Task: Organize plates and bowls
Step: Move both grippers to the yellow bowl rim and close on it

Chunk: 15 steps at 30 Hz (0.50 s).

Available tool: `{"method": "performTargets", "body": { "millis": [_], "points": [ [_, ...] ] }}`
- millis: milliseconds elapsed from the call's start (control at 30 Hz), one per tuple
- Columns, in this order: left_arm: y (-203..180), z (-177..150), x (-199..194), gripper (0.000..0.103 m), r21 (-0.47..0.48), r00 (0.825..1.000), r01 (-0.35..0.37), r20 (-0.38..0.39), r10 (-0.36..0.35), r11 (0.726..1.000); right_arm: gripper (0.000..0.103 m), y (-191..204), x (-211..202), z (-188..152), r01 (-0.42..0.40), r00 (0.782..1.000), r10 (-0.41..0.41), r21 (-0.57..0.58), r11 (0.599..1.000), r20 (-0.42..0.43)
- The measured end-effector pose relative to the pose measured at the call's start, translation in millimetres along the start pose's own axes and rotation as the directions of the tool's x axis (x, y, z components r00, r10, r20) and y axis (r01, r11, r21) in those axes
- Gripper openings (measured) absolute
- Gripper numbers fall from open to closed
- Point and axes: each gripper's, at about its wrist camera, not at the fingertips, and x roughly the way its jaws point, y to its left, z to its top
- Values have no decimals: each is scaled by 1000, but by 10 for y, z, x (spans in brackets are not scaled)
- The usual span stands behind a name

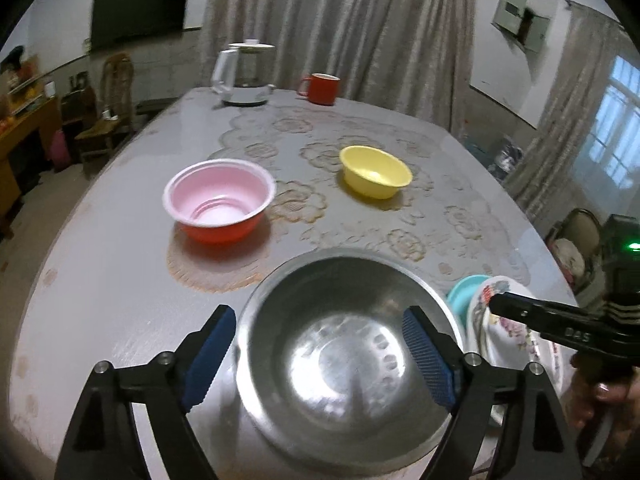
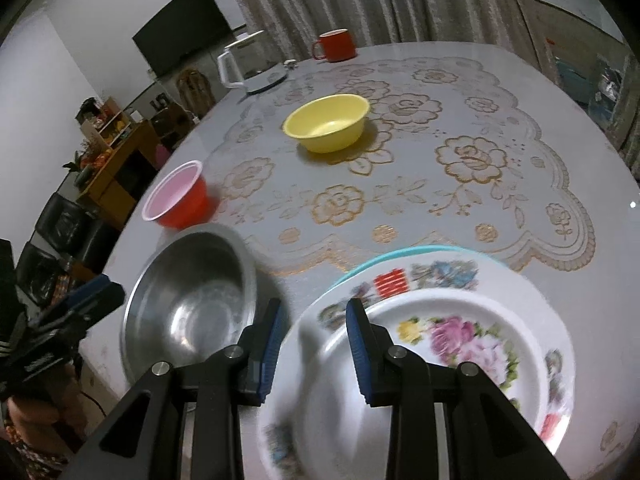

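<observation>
Left tongs (image 1: 316,354): my jaws wide, straddling the steel bowl's (image 1: 340,360) near rim, ready to grip.
Right tongs (image 2: 316,356): part-open astride the flowered plate's (image 2: 460,344) rim, for stacking.

A glossy grey worktop (image 2: 520,72), covered at its middle by a lace-patterned floral mat (image 2: 460,160), carries the household's dishes. A yellow bowl (image 2: 326,122) sits on the mat, well apart from a red bowl with a pink inside (image 1: 219,200) at the mat's edge. Near the front edge stands a steel bowl (image 1: 344,356), just beside a flowered plate (image 2: 460,344) stacked on a teal plate (image 2: 400,254). At the far end stand a glass kettle with a white handle (image 1: 244,74) and a red mug (image 1: 322,88).
</observation>
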Motion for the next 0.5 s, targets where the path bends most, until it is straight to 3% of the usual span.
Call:
{"method": "performTargets", "body": {
  "millis": [233, 333, 500],
  "points": [
    [-224, 372, 201, 91, 48, 999, 40, -33, -38, 998, 32, -229, 38, 319, 58, 998, -58, -1, 998, 9],
    [-277, 531, 315, 92, 48, 998, 51, -47, -49, 998, 40, -299, 49, 495, 67, 997, -67, -10, 998, 24],
    [-325, 800, 532, 94, 41, 997, 44, -64, -41, 998, 41, -401, 104, 864, 84, 996, -83, -12, 996, 40]
  ]
}}
